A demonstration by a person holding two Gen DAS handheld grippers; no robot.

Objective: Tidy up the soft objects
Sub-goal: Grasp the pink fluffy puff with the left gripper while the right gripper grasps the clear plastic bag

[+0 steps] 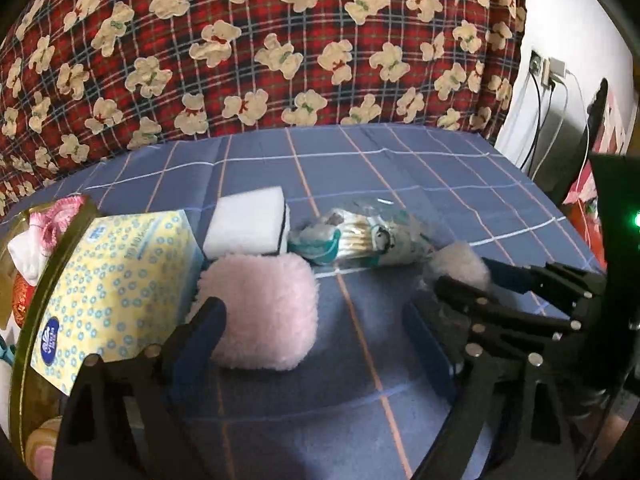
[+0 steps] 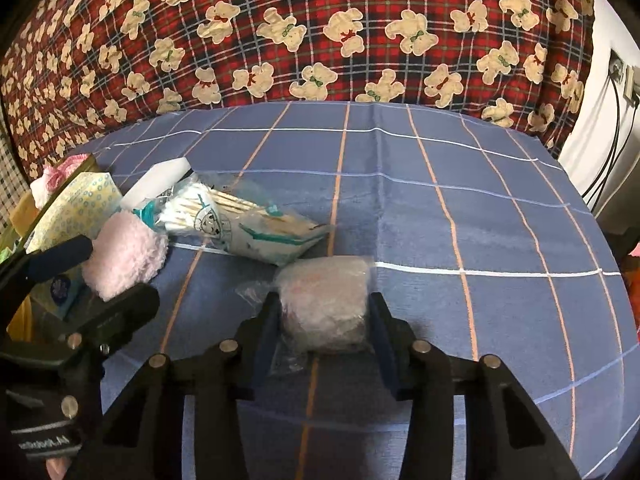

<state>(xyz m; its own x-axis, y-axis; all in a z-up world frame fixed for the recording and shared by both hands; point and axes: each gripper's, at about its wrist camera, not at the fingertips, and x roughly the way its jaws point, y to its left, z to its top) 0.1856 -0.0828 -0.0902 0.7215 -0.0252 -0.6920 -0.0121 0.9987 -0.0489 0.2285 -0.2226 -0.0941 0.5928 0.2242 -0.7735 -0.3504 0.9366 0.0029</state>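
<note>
A fluffy pink pad (image 1: 262, 312) lies on the blue checked sheet (image 1: 400, 184), beside a yellow tissue pack (image 1: 120, 276), a white sponge (image 1: 250, 222) and a bag of cotton swabs (image 1: 360, 240). My left gripper (image 1: 320, 328) is open, its left finger against the pink pad's near left side. My right gripper (image 2: 324, 320) is shut on a plastic-wrapped pale pink soft roll (image 2: 326, 300), resting on the sheet; it also shows in the left wrist view (image 1: 460, 266). The pink pad (image 2: 128, 252), swab bag (image 2: 236, 220) and tissue pack (image 2: 80, 208) lie to its left.
A gold-rimmed container (image 1: 60, 256) at the far left holds pink and white cloth items (image 1: 52, 224). A red plaid quilt with bears (image 1: 260, 48) rises behind the sheet. Cables and a wall socket (image 1: 548, 76) are at the right.
</note>
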